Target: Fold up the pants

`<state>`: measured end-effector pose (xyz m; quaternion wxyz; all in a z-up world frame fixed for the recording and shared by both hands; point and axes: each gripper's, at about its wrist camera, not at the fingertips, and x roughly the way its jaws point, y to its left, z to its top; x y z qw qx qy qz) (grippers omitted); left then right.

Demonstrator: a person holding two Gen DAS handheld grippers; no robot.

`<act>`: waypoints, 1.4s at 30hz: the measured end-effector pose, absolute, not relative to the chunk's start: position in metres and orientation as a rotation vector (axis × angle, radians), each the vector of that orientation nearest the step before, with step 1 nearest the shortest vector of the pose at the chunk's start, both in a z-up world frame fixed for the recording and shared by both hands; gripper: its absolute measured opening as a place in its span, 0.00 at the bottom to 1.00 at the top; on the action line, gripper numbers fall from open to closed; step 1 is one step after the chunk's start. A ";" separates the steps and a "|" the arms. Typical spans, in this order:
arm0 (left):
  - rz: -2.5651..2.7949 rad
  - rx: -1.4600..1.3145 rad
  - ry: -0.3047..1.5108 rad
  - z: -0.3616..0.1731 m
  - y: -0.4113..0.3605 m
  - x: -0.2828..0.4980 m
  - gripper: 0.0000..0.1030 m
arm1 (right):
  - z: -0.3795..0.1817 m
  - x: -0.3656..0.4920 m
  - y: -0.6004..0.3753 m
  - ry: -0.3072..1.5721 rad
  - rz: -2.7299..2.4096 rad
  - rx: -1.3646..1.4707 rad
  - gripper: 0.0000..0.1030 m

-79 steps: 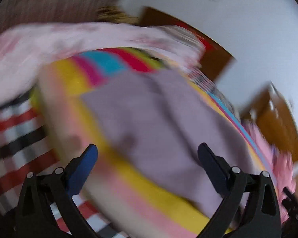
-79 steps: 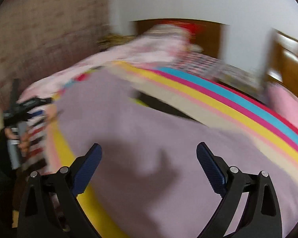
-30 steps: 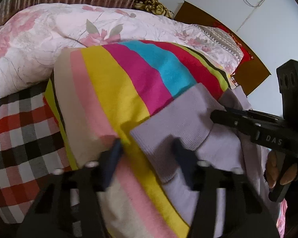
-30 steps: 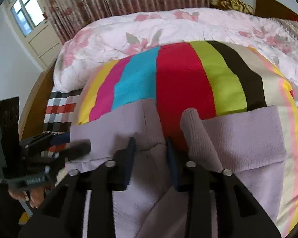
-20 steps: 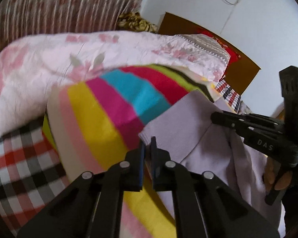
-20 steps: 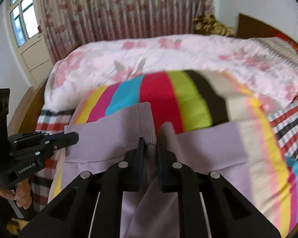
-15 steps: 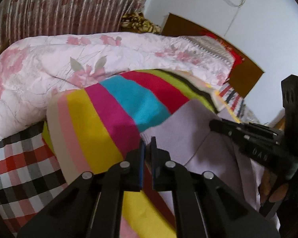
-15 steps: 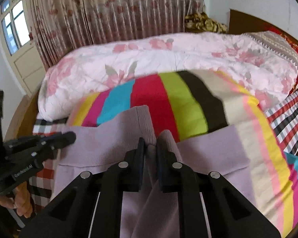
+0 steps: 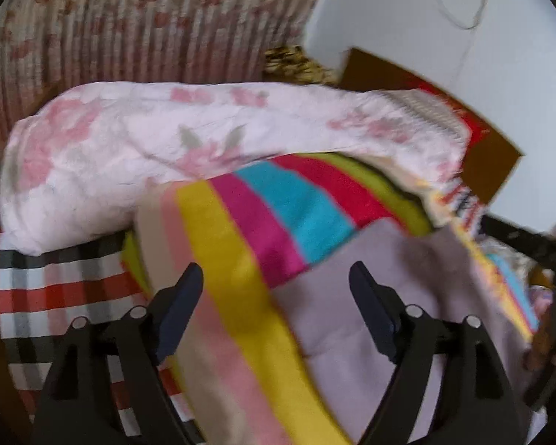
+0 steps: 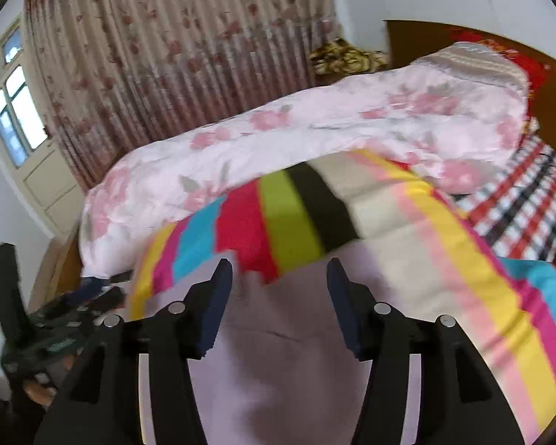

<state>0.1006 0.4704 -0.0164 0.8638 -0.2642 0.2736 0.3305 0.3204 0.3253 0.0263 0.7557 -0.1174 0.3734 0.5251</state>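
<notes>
The lilac pants lie flat on a rainbow-striped blanket on the bed. My left gripper hovers above their left edge, its jaws opening wide and nothing between them. In the right wrist view the pants spread below my right gripper, whose jaws are opening too, with no cloth pinched. The right gripper's dark body shows blurred at the right edge of the left wrist view; the left gripper shows blurred at the lower left of the right wrist view.
A pink floral quilt is bunched behind the blanket. A red, black and white checked sheet covers the bed to the left and also the right. A flowered curtain, a window and a wooden headboard stand behind.
Both grippers were shut on the pants' edge half a second ago; both have let go, opened and lifted away. The pants now lie flat on the blanket.
</notes>
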 end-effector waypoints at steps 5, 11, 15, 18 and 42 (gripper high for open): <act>0.571 -0.565 0.601 -0.019 0.452 0.122 0.80 | -0.007 0.291 0.329 0.856 1.165 -0.421 0.51; 0.523 -0.568 0.688 -0.042 0.435 0.141 0.80 | -0.024 0.278 0.340 0.868 1.150 -0.449 0.51; 0.533 -0.572 0.703 -0.049 0.432 0.142 0.80 | -0.016 0.277 0.347 0.869 1.154 -0.413 0.51; 0.544 -0.572 0.714 -0.051 0.431 0.146 0.80 | -0.021 0.269 0.363 0.842 1.107 -0.501 0.31; 0.596 -0.889 0.484 -0.031 0.491 0.057 0.96 | 0.044 0.230 0.328 0.813 1.372 -0.125 0.28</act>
